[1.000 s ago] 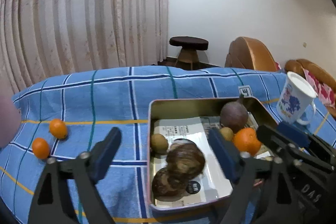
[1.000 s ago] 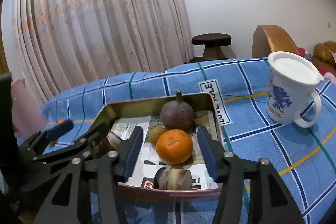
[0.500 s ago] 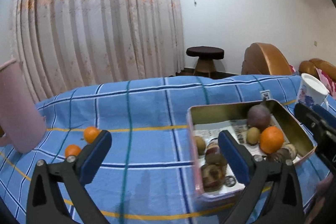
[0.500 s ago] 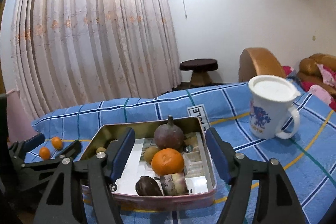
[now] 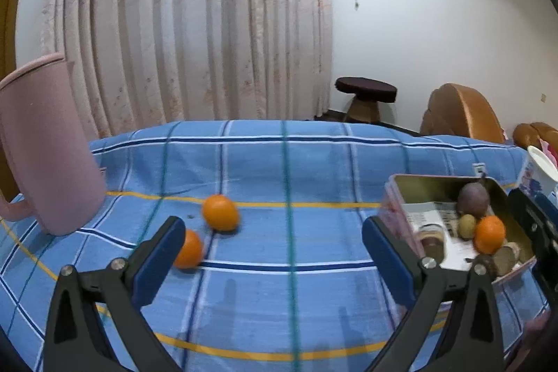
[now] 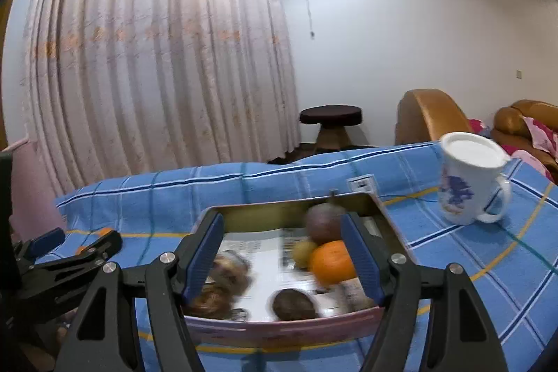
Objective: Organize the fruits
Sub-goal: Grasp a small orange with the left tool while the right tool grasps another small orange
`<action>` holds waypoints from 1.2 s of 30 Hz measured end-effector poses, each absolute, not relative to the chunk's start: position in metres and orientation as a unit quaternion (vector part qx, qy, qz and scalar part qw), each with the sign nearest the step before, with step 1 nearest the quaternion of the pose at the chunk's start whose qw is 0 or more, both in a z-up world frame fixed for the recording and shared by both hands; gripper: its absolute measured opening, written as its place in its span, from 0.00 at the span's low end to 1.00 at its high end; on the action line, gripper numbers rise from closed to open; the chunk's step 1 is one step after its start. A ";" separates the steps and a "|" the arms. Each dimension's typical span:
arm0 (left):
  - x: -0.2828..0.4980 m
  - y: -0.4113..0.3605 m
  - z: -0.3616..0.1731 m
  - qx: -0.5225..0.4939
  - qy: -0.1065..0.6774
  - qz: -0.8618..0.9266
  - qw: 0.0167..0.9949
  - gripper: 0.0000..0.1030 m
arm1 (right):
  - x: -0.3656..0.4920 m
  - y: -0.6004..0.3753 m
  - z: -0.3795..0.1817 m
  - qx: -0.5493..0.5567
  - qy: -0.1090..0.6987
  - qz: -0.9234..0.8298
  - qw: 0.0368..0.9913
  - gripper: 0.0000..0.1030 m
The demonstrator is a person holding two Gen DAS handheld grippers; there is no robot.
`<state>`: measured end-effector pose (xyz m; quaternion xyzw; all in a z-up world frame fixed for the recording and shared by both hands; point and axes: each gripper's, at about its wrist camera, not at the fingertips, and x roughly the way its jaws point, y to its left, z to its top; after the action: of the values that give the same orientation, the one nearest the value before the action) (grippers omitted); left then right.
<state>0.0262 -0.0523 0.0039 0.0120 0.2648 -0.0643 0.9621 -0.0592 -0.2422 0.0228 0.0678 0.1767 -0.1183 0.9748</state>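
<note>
My left gripper [image 5: 273, 244] is spread wide near two small round oranges [image 5: 220, 212] on blue plaid cloth [image 5: 289, 169]; my right gripper [image 6: 282, 253], also spread, hovers over the rectangular metal fruit tin [image 6: 279, 210].

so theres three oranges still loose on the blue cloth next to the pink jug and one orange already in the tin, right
Not quite: the left wrist view shows two loose oranges on the blue cloth, not three. One lies farther out; the other sits partly behind a finger of the open left gripper. The rest holds: the pink jug stands beside them, and one orange is in the tin.
</note>
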 end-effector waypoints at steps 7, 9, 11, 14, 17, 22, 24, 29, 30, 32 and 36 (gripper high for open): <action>0.041 -0.013 -0.002 -0.007 0.288 -0.055 0.956 1.00 | -0.041 -0.196 0.021 0.050 0.181 -0.088 0.978 0.69; 0.047 -0.002 -0.005 -0.009 0.299 -0.052 0.953 1.00 | -0.034 -0.183 0.019 0.055 0.185 -0.080 0.978 0.69; 0.053 0.008 -0.007 -0.007 0.312 -0.059 0.948 1.00 | -0.028 -0.174 0.018 0.061 0.190 -0.073 0.977 0.69; 0.064 0.030 -0.010 -0.004 0.333 -0.076 0.940 1.00 | -0.019 -0.159 0.016 0.060 0.199 -0.066 0.976 0.69; 0.072 0.050 -0.013 -0.002 0.350 -0.086 0.933 1.00 | -0.010 -0.147 0.015 0.059 0.202 -0.052 0.976 0.69; 0.083 0.047 -0.020 -0.012 0.380 -0.118 0.918 1.00 | 0.007 -0.136 0.011 0.072 0.217 -0.041 0.973 0.69; 0.087 0.034 -0.025 0.010 0.388 -0.122 0.914 1.00 | 0.011 -0.135 0.009 0.077 0.221 -0.035 0.972 0.69; 0.102 0.017 -0.038 0.060 0.410 -0.102 0.904 0.76 | 0.011 -0.137 0.008 0.089 0.223 -0.028 0.970 0.69; 0.107 0.020 -0.041 0.045 0.419 -0.100 0.901 0.73 | 0.013 -0.138 0.007 0.093 0.229 -0.025 0.969 0.69; 0.112 0.029 -0.042 0.018 0.428 -0.095 0.899 0.69 | 0.017 -0.139 0.005 0.098 0.238 -0.021 0.966 0.69; 0.114 0.035 -0.043 -0.002 0.430 -0.102 0.897 0.50 | 0.029 -0.135 0.002 0.106 0.257 -0.009 0.961 0.69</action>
<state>0.1138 0.0345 -0.0428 -0.0017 0.4300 -0.1025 0.8970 0.0289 -0.1346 0.0016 0.1062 0.2567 -0.0085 0.9606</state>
